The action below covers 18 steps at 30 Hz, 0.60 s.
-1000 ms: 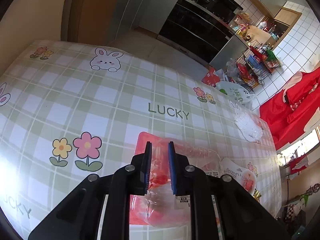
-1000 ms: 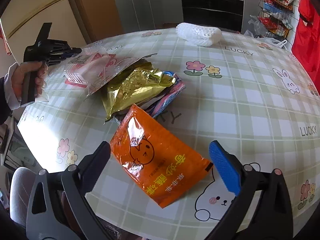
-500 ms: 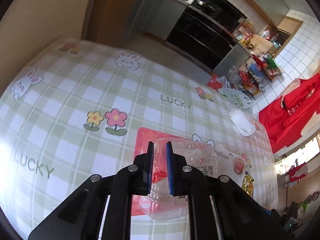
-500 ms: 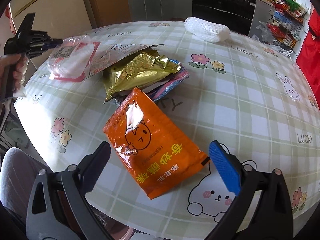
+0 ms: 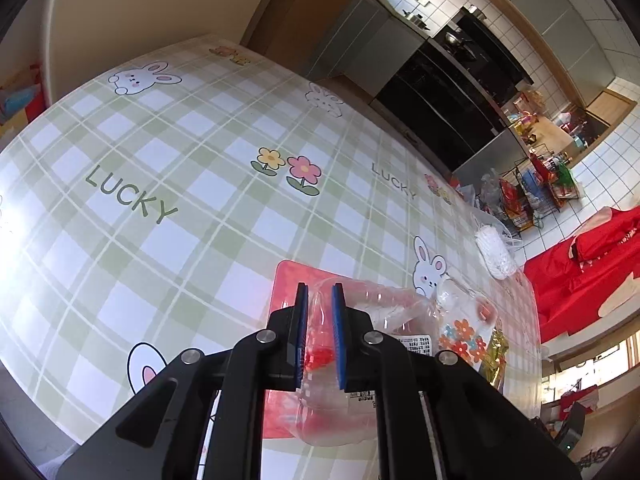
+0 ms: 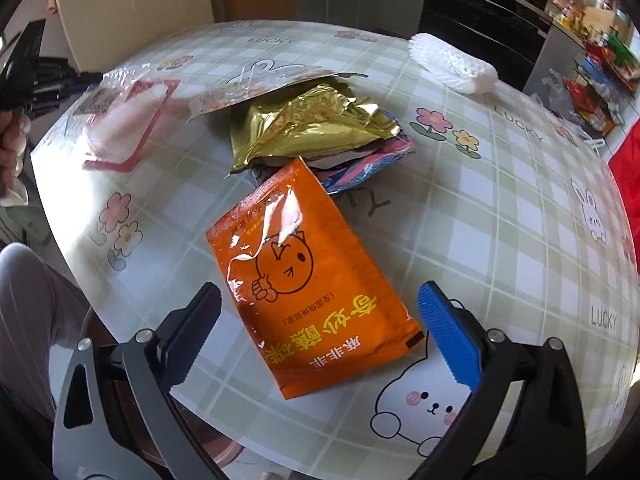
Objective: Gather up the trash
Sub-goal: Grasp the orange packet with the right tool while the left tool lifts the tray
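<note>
Trash in hand: clear plastic tray (image 5: 360, 344) on its pink backing, pinched by its near edge between the narrow jaws of the left gripper (image 5: 319, 336).
Left wrist view, change: a second ago the tray hung over the table's middle; now more of the checked tablecloth (image 5: 168, 152) lies beyond it, so the tray is being carried toward the near edge, clear of the pile.
Right wrist view, change: right gripper (image 6: 320, 332) has barely shifted, jaws wide, empty, hovering over the orange packet (image 6: 308, 276).
Only here: gold wrapper (image 6: 312, 128), blue-pink wrapper under it, white foam net (image 6: 452, 64).
Meaning: one piece collected; several remain.
</note>
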Tool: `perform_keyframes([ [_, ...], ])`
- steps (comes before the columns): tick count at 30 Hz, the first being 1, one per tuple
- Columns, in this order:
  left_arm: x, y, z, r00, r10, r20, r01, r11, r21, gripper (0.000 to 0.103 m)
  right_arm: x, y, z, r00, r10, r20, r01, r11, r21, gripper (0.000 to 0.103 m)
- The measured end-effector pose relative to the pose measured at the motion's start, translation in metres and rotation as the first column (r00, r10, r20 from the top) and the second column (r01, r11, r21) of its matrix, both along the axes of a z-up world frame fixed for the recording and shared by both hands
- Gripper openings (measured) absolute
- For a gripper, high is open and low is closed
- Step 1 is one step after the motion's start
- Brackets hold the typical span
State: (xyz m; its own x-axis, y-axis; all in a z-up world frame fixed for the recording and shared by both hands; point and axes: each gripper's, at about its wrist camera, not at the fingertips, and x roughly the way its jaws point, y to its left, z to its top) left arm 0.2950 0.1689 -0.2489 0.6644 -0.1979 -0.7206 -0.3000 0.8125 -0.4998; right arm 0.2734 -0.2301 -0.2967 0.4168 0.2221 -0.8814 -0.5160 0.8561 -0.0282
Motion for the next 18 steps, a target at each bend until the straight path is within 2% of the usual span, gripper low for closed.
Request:
perform_keyframes([
  [6,-0.019,-0.018,0.034,0.994,-0.059,0.091,0.056,0.998,0.040,0.011,0.003,0.017,-0.012,0.990,0.135,-0.029,-0.137,0.984,-0.114,0.097],
  [8,-0.024,-0.022,0.043,0.991,-0.073,0.116,0.068,0.997,0.039,0.011,0.006,0.017,-0.010,0.990,0.139,-0.035,-0.142,0.985,-0.102,0.095],
  [9,-0.027,-0.025,0.048,0.989,-0.078,0.126,0.074,0.997,0.039,0.011,0.009,0.016,-0.011,0.989,0.135,-0.063,-0.140,0.987,-0.079,0.082],
  [10,-0.029,-0.027,0.051,0.987,-0.084,0.135,0.080,0.996,0.038,0.011,0.011,0.014,-0.009,0.988,0.132,-0.084,-0.137,0.989,-0.048,0.075],
  [11,-0.032,-0.029,0.056,0.985,-0.093,0.145,0.088,0.995,0.036,0.011,0.011,0.013,-0.007,0.989,0.122,-0.084,-0.126,0.991,-0.047,0.075],
  [13,-0.036,-0.035,0.062,0.981,-0.106,0.160,0.102,0.994,0.037,0.011,0.007,0.014,-0.004,0.988,0.129,-0.081,-0.133,0.990,-0.047,0.066],
  [18,-0.049,-0.046,0.080,0.971,-0.133,0.199,0.128,0.991,0.039,0.011,-0.004,0.008,0.012,0.993,0.099,-0.068,-0.098,0.995,0.028,0.063],
])
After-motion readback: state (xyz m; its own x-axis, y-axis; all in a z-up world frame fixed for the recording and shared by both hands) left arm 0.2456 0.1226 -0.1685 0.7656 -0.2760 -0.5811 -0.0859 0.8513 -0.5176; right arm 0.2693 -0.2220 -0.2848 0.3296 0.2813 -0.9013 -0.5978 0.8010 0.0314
